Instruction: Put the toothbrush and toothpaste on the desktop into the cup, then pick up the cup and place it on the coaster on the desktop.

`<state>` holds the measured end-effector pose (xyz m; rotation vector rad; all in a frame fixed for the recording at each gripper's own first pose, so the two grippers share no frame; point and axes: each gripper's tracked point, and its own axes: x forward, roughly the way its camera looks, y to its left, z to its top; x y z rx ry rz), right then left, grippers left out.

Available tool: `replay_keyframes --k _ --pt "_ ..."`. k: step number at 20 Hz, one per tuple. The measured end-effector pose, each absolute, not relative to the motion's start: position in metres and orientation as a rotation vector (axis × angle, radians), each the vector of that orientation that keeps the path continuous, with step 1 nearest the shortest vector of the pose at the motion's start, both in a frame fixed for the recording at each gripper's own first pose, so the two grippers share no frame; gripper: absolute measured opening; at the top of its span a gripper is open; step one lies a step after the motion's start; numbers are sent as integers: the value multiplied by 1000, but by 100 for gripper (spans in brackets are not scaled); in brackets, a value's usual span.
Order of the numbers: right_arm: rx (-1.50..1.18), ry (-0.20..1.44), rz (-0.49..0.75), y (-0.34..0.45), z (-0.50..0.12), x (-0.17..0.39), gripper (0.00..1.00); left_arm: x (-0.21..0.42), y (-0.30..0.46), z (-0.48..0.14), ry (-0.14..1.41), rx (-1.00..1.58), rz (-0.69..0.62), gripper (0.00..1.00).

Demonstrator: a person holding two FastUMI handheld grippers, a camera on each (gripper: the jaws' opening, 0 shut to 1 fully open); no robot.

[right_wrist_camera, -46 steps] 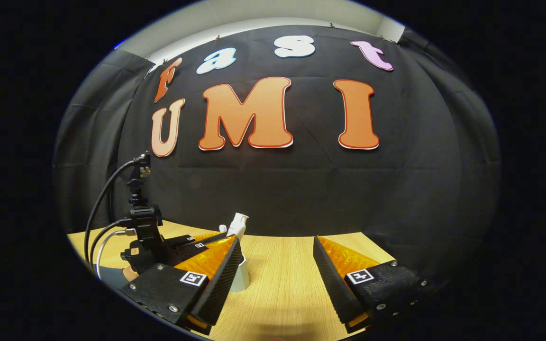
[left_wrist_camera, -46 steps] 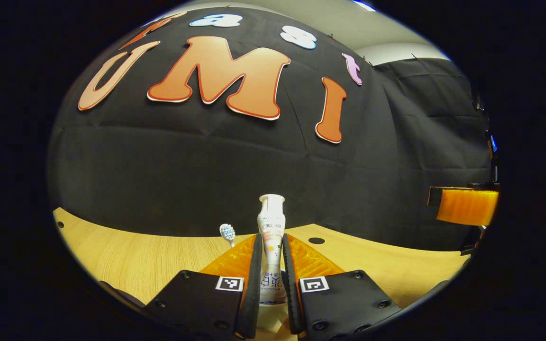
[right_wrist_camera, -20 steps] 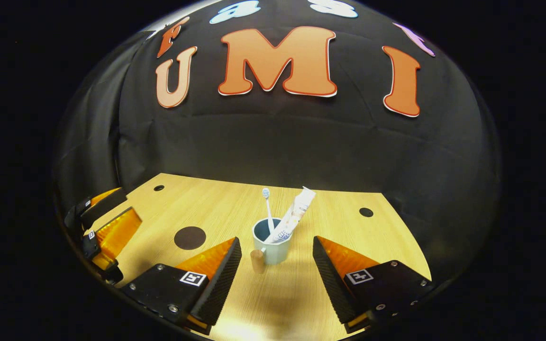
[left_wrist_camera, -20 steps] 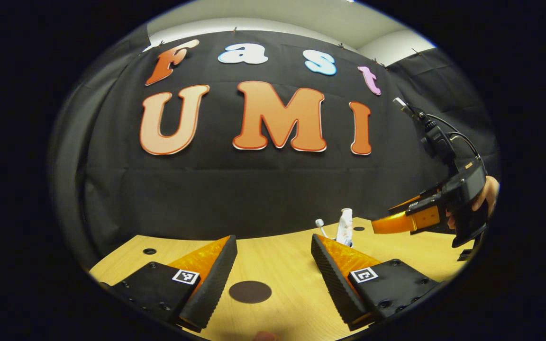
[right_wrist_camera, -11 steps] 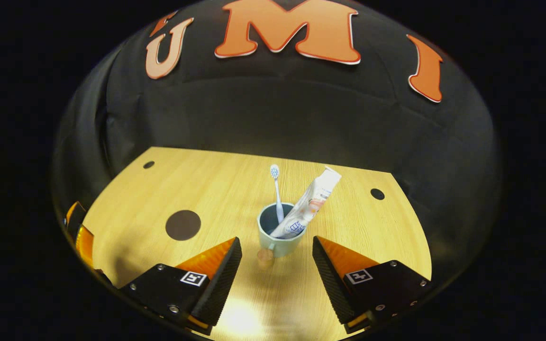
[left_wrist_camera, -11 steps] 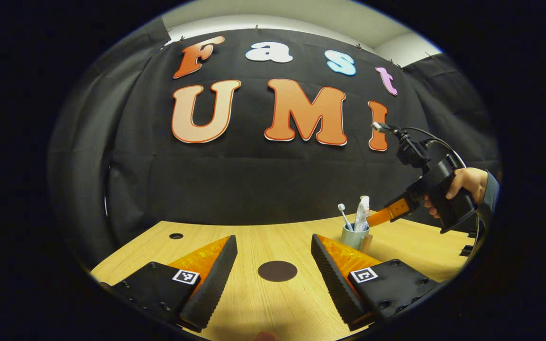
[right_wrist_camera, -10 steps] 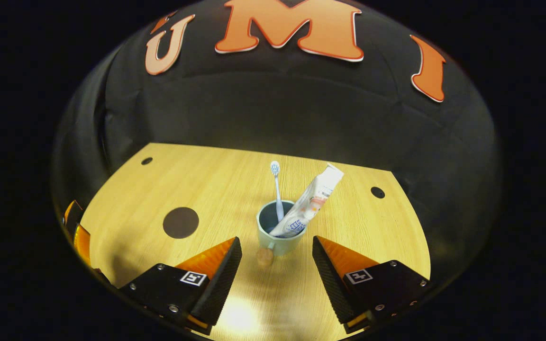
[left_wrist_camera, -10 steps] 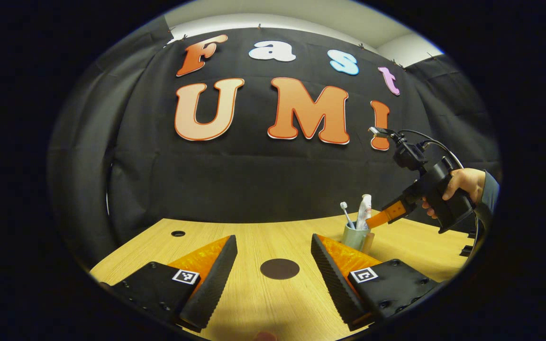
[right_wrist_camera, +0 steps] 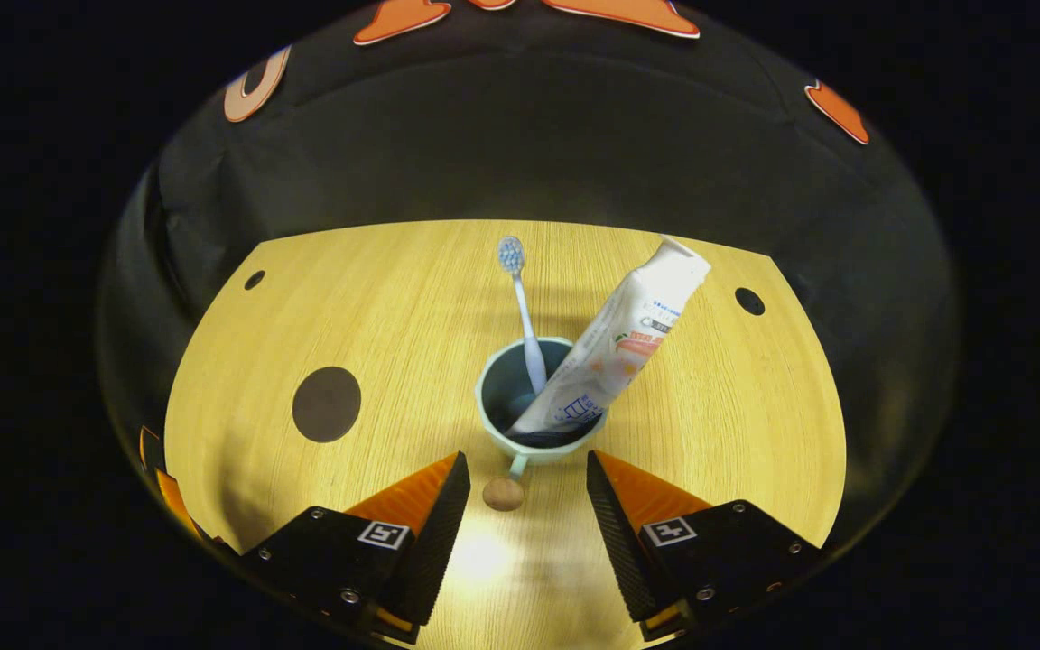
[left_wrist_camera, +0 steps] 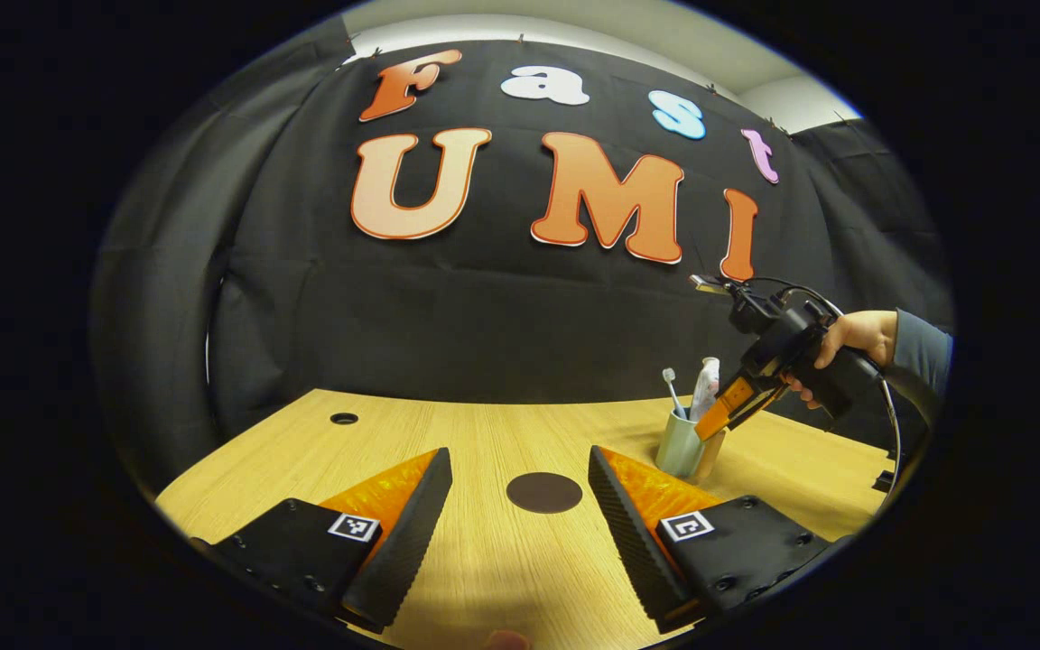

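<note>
Cup point(right_wrist_camera: 538, 411) stands on the bench point(right_wrist_camera: 737, 424) just ahead of the right claw point(right_wrist_camera: 527, 492), whose fingers are spread wide, gripping nothing, either side of its handle. Toothbrush point(right_wrist_camera: 523, 307) and toothpaste point(right_wrist_camera: 615, 343) lean inside. The left claw point(left_wrist_camera: 515, 492) is likewise released; the coaster point(left_wrist_camera: 544, 492) lies between its tips, well apart from the cup, bare bench between them.

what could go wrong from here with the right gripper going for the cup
1. The white toothpaste tube leans far over the pale green cup's rim, so a jolt on lifting might tip it out.
2. The open right gripper sits over the cup's wooden handle knob; closing off-centre could spin or knock over the cup.
3. The round dark brown coaster is well to the side, so the white toothbrush may rattle during the carry.
</note>
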<state>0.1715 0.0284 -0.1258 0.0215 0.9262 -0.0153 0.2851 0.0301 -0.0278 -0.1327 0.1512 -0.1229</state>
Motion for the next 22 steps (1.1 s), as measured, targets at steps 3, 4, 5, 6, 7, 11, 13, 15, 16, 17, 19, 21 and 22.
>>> replay_keyframes --k 3,4,5,6,7,11,13,15,16,17,19,21,22 --pt "24 978 -52 27 -140 178 74 285 30 -37 175 -153 -125 97" --pt "19 988 -55 26 -142 177 72 285 31 -40 178 -155 -121 97" --pt "21 993 -65 25 -145 178 69 286 34 -38 172 -157 -117 97" --pt "25 997 -77 25 -146 178 67 284 34 -36 165 -159 -117 98" --pt "33 1001 -90 24 -145 178 65 284 33 -35 162 -158 -117 98" --pt "42 1013 -97 22 -150 177 56 282 31 -34 161 -162 -129 98" --pt "36 1025 -107 20 -149 177 49 281 30 -35 163 -167 -127 98" --pt "44 1034 -115 16 -154 177 30 279 31 -35 164 -166 -124 98" --pt "46 1028 -117 16 -155 177 30 279 32 -34 162 -166 -120 98" --pt "50 1017 -115 20 -156 176 29 276 34 -33 162 -166 -114 98" --pt "56 1010 -102 18 -157 176 27 275 33 -31 152 -174 -109 98" --pt "56 1005 -99 17 -155 177 23 271 31 -32 155 -175 -116 97" --pt "46 1001 -97 17 -155 177 22 271 30 -34 163 -177 -118 98"
